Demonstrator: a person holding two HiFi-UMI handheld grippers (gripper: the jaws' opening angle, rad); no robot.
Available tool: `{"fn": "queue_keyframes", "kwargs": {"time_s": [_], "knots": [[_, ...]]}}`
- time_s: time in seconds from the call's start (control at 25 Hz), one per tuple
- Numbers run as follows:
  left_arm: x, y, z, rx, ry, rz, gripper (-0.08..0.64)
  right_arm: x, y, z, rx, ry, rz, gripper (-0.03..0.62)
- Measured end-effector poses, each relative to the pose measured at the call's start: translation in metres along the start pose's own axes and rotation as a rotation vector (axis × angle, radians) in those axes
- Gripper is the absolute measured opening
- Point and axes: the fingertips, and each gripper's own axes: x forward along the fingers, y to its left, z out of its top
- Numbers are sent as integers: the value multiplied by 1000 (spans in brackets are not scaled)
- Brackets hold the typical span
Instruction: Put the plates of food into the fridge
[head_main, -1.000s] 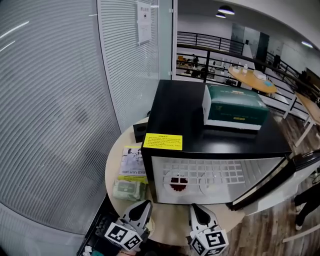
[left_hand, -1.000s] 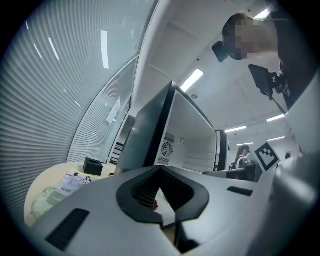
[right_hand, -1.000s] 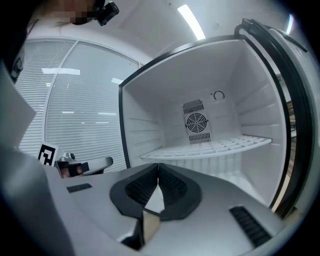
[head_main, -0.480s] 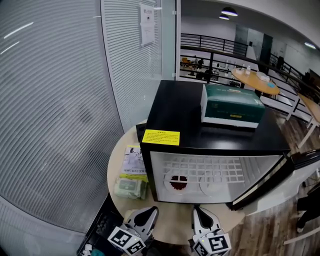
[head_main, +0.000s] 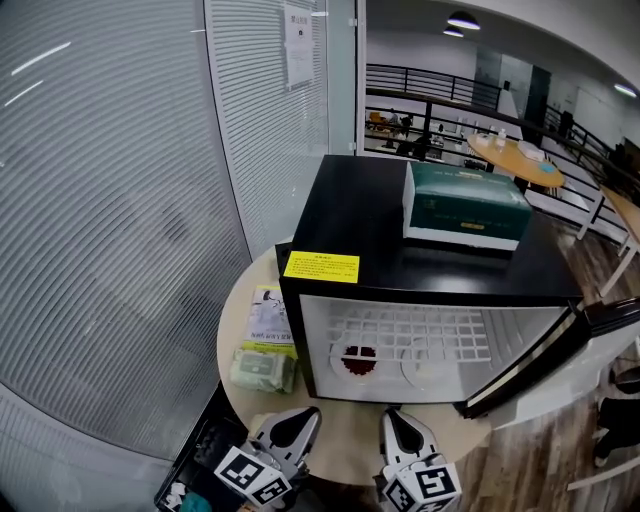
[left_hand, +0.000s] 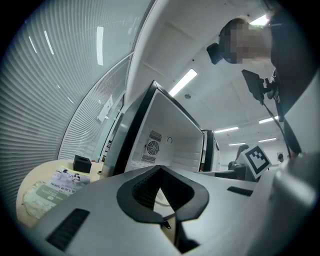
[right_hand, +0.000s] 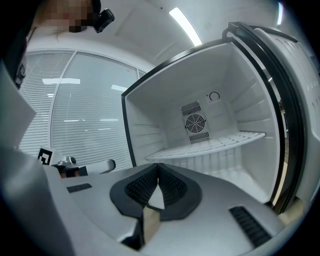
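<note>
1. Head view. The left gripper has slid a little to the right along the near edge of the round beige table. The right gripper has barely moved.
2. Both grippers sit just outside the open front of the small black-topped fridge, jaws pressed together and carrying nothing.
3. A white plate of dark red food and a paler white plate lie inside, under the white wire shelf. The red plate is ahead of the gap between the two grippers, and the pale plate just beyond the right one. Neither is touched.
4. The black-edged fridge door hangs open at right. My reading: loading looks done and the door is what remains.
5. Left gripper view. The claw is closed at the tip and empty. The fridge is ahead and near. I cannot pick out the plates here.
6. Right gripper view. The claw is closed and empty, facing the white cavity. The wire shelf is bare. The floor where the plates lie is hidden behind the gripper body.
</note>
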Motion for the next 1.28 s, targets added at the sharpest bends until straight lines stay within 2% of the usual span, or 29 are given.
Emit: {"fn": "queue_keyframes", "kwargs": {"time_s": [0.36,0.6,1.0,1.2,1.28], "knots": [[-5,0,-1,3,0,10,-9,2,7,-6,7,19,21,9],[-16,13,0,19,-11,55,-9,8,15,-16,9,48,45,9],[-71,55,1,23,-29,232,-9,35,56,-53,29,155,167,9],[-108,76,-6,18,-24,340,-9,49,77,-91,58,285,189,9],[-122,84,-11,12,-19,381,-9,52,85,-111,104,352,191,10]]}}
